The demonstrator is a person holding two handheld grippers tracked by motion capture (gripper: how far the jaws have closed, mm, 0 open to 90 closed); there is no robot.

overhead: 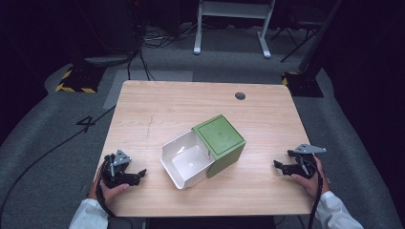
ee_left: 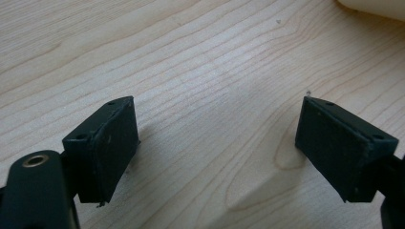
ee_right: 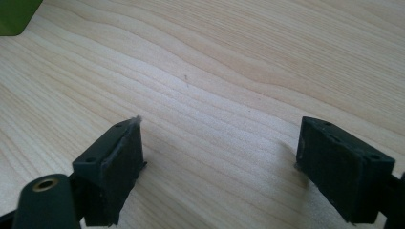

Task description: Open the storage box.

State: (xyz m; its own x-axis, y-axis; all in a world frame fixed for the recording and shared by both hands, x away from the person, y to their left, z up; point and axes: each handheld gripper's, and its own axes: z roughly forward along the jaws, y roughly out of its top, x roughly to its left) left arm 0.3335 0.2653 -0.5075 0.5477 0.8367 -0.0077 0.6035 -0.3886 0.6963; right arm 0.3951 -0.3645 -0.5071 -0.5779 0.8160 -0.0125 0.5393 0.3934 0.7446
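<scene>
Left tool (overhead: pixel 138 174) is resting at lower left of the surface (overhead: pixel 167 109), jaws spread, nothing between them. White open box (overhead: pixel 187 159) is sitting mid-frame, touching the green box (overhead: pixel 219 143). Right tool (overhead: pixel 279 166) is lying lower right, jaws spread, gripping nothing.

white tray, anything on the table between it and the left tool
Nothing visible. The left tool rests on the table with its jaws open, and between it and the white tray there is bare wood. The left gripper view shows bare wood ahead of the jaws too, with a pale edge at top right.
</scene>
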